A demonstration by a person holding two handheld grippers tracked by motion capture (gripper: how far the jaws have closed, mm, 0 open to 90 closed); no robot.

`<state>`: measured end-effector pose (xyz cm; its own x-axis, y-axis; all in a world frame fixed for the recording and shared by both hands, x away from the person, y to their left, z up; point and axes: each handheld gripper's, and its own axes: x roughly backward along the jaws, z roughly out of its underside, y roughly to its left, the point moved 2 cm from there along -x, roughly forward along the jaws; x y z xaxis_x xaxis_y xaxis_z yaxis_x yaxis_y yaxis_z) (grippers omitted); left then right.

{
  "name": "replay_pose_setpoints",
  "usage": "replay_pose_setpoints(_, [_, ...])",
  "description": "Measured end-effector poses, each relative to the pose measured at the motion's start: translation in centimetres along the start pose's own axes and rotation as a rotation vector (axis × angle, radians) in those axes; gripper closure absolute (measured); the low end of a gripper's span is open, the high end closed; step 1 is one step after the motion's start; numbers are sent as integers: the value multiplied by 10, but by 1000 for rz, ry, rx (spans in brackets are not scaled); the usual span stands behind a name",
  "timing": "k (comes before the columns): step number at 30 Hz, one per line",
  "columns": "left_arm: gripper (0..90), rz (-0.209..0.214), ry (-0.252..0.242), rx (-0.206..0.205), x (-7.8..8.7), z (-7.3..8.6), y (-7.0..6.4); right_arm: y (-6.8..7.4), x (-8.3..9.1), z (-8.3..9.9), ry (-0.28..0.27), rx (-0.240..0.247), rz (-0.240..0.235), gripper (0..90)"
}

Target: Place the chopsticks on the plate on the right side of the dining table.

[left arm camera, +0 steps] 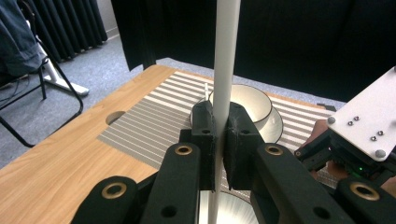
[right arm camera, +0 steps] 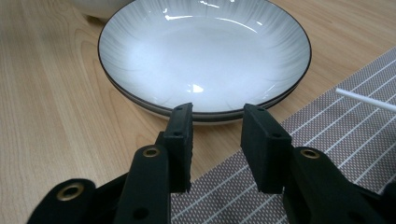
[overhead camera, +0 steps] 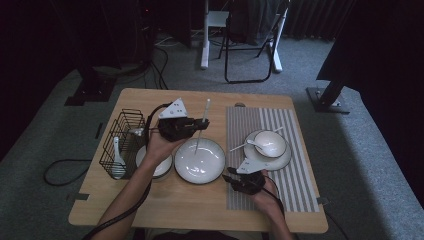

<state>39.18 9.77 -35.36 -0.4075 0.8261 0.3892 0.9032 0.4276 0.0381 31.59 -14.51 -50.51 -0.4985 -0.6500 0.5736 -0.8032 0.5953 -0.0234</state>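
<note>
While the left gripper (left arm camera: 219, 135) pinches the white chopstick (left arm camera: 225, 70) upright over the large plate (overhead camera: 200, 160), a loose clamp lets it slip toward six o'clock, the right gripper (right arm camera: 215, 140) gaping empty.

On the wooden tabletop (overhead camera: 165, 200), a black wire basket (overhead camera: 120, 142) stands at the left. Right of it sits a small white dish (overhead camera: 162, 167), then a wide black-rimmed white plate (overhead camera: 199, 161). On the striped grey placemat (overhead camera: 295, 185) at the right, a white bowl (overhead camera: 270, 143) rests on a saucer (overhead camera: 280, 162).

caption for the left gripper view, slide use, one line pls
Left gripper shut on an upright white chopstick, with the bowl on the striped placemat beyond.
</note>
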Motion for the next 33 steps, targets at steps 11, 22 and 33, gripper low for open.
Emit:
replay_pose_setpoints(11, [846, 24, -1, 0, -8, 1, -6, 0, -1, -4, -12, -4, 27, 638])
replay_pose_setpoints(22, [847, 47, 7, -4, -18, 0, -13, 0, 0, -9, -37, -18, 46, 645])
replay_pose_setpoints(33, [847, 69, -5, 1, -24, -2, -19, 0, -3, -12, -44, -21, 53, 692])
